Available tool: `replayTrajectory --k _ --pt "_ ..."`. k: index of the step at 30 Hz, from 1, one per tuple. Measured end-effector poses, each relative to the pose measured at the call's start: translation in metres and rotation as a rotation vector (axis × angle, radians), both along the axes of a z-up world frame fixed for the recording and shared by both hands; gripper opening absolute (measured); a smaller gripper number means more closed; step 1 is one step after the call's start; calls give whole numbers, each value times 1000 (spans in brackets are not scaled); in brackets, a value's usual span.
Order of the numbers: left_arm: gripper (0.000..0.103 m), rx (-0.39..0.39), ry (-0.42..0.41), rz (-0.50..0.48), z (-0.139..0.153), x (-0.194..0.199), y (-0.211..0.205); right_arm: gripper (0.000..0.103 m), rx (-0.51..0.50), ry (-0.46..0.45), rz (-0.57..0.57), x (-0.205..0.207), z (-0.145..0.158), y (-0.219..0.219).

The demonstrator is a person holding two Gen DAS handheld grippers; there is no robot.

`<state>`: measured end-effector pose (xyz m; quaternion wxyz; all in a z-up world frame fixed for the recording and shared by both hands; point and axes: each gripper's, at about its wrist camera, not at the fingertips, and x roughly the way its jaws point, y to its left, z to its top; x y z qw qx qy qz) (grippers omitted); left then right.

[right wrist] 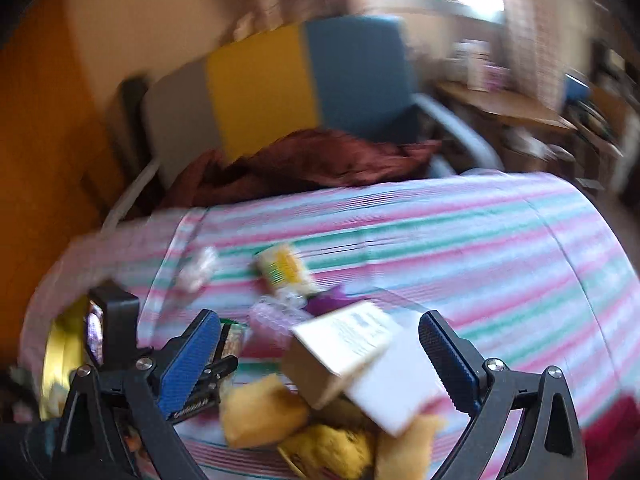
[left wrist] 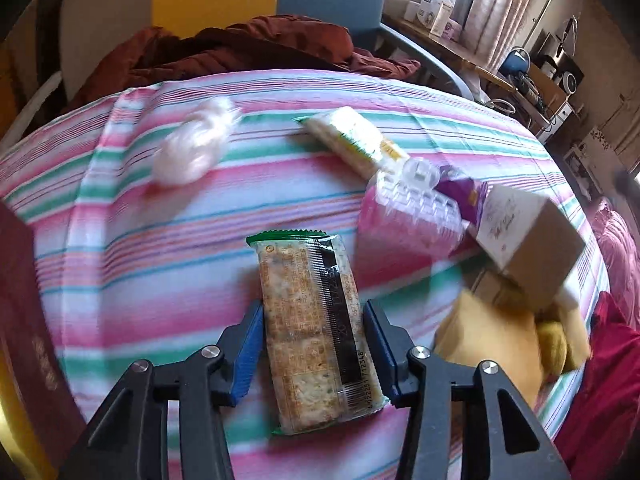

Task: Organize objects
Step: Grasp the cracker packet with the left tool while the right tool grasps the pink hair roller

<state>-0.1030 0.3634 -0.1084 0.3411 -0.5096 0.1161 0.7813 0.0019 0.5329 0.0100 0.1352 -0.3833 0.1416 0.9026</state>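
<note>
In the left wrist view my left gripper (left wrist: 313,308) is shut on a clear, green-edged cracker packet (left wrist: 308,320), its blue pads on the packet's long sides, above the striped bed sheet (left wrist: 160,248). In the right wrist view my right gripper (right wrist: 319,318) stands wide open. A blurred cardboard box (right wrist: 340,348) lies between its fingers, and neither pad presses on it. That box (left wrist: 532,236) rests tilted on soft yellow items (right wrist: 260,412). The left gripper and its packet (right wrist: 232,336) show at the lower left of the right wrist view.
A second cracker packet (left wrist: 348,140), a crumpled clear bag (left wrist: 192,144), a clear plastic case (left wrist: 412,200) and a purple packet (left wrist: 460,192) lie on the sheet. A dark red box (left wrist: 24,320) stands at the left. A red-brown cloth (left wrist: 248,48) and a chair (right wrist: 312,80) are behind.
</note>
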Motion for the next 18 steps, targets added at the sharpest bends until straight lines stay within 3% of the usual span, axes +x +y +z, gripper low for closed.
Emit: replayTrajectory --k 3,7,14,16,18 --pt "49 16 -7 19 0 8 -20 97 82 -132 175 -42 -13 -25" --pt "49 24 -7 35 2 14 -33 91 163 -286 309 -80 -40 -50" --pt "49 41 -20 43 0 14 -36 89 248 -511 329 -121 -91 -52" --pt "49 41 -18 44 0 14 -34 84 238 -550 325 -126 -101 -47" --pt "49 43 -13 41 0 14 -36 63 217 -572 318 -130 -111 -43"
